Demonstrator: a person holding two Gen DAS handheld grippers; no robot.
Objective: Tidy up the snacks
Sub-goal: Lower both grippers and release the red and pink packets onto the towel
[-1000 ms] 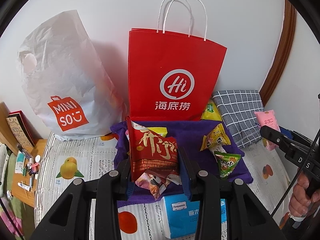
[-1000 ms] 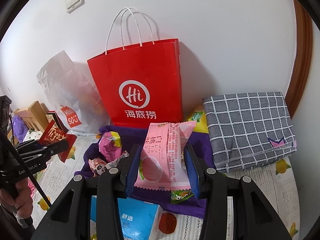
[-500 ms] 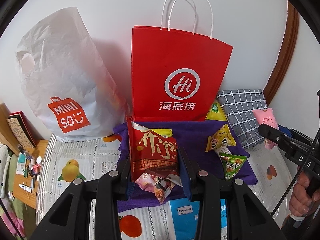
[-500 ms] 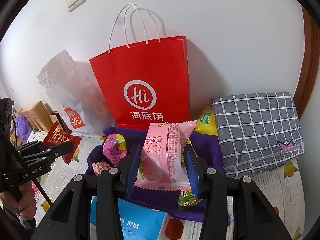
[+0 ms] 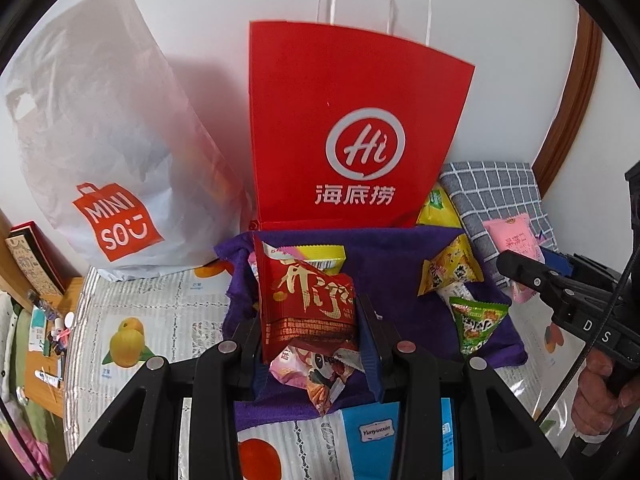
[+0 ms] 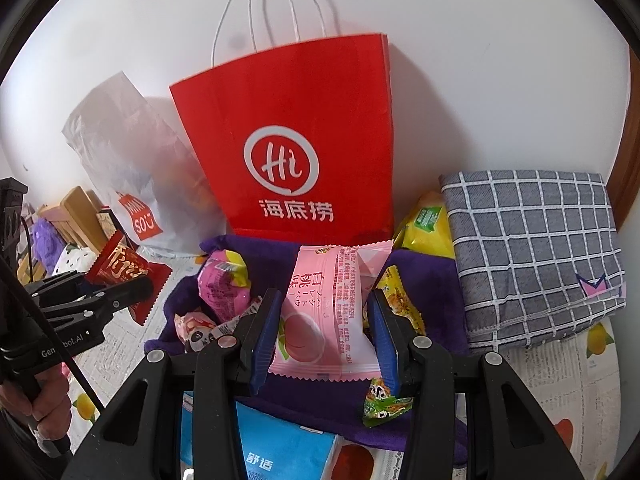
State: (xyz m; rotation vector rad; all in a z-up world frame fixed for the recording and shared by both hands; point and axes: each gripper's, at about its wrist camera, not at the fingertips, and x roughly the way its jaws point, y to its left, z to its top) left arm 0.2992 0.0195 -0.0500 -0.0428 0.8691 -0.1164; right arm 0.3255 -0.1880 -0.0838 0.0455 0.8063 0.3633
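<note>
Black claw (image 6: pixel 326 340) w/ blue pads (image 6: pixel 264 340), silver screws, black cable

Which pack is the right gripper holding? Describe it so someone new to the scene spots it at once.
Find the tall red paper bag standing against the wall, then the purple cloth strewn with snacks in front of it. Above that cloth, the right gripper pinches a flat pink packet between its blue pads. It alone shows a peach picture, unlike the red packet in the left gripper.
</note>
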